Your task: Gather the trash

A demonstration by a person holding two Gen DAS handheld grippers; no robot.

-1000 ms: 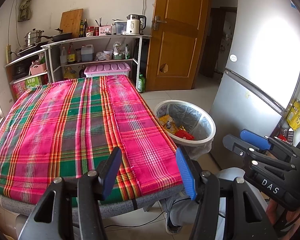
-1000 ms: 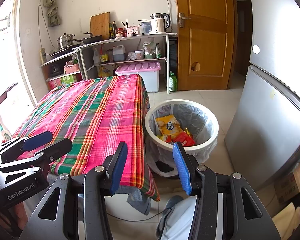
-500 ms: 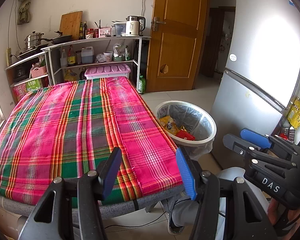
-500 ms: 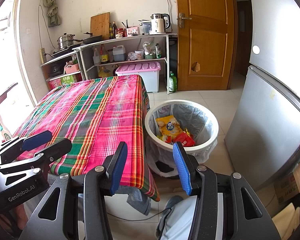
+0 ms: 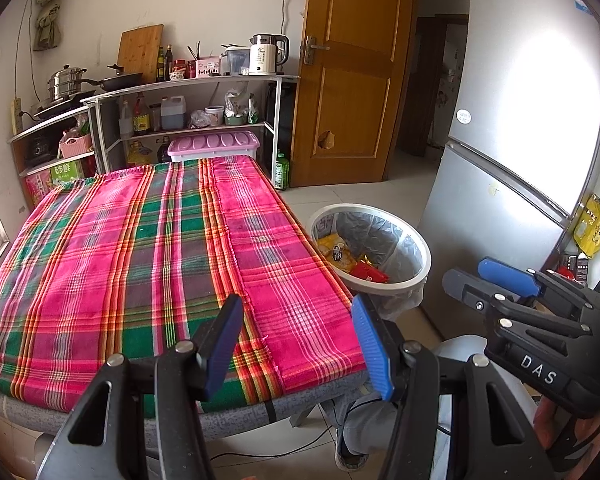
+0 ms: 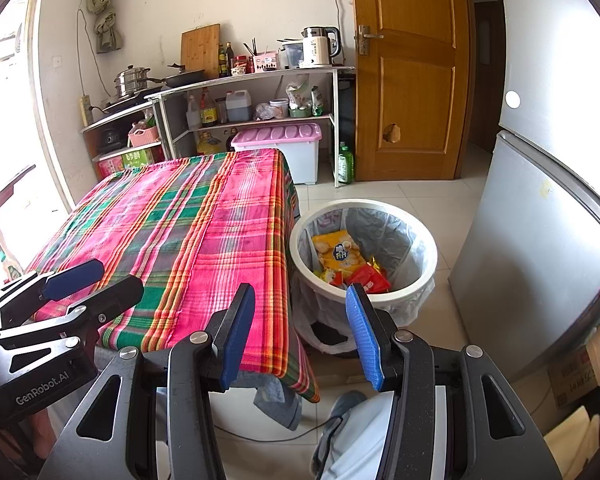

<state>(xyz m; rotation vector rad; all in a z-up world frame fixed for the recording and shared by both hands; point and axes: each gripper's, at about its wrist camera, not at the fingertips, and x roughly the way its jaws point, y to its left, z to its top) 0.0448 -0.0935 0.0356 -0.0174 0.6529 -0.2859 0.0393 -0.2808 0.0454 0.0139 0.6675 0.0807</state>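
A: status? where's the trash

B: all in the bin (image 6: 416,232), on the floor just off the desk's (image 5: 148,248) right edge. yellow packet (image 6: 334,250) and red wrapper (image 6: 370,280) lie on the liner. cloth on the desk looks bare edge to edge

A: grippers?

B: left gripper (image 5: 296,344) jaws parted, nothing between them, hanging over the near edge of the desk. right gripper (image 6: 298,334) same, released and empty, off the near right corner, aimed toward the bin

A: so which step

B: my read: collecting is done or nearly, this is the end pause. no item left that i can find on the desk. if anything is left, next move calls for spotting it first, floor or under the desk, then a reach with the jaws set as they are

A: do the views differ?

B: right wrist looks deeper into the bin, packet print is visible, plus a dark bag (image 6: 330,334) on the floor at the bin's foot and cloth draping off the near corner. left wrist shows the whole desk top to the far left corner, plus a yellow bag (image 5: 592,226) beside the fridge (image 5: 500,200) that the right view misses. each view catches the other gripper at its side
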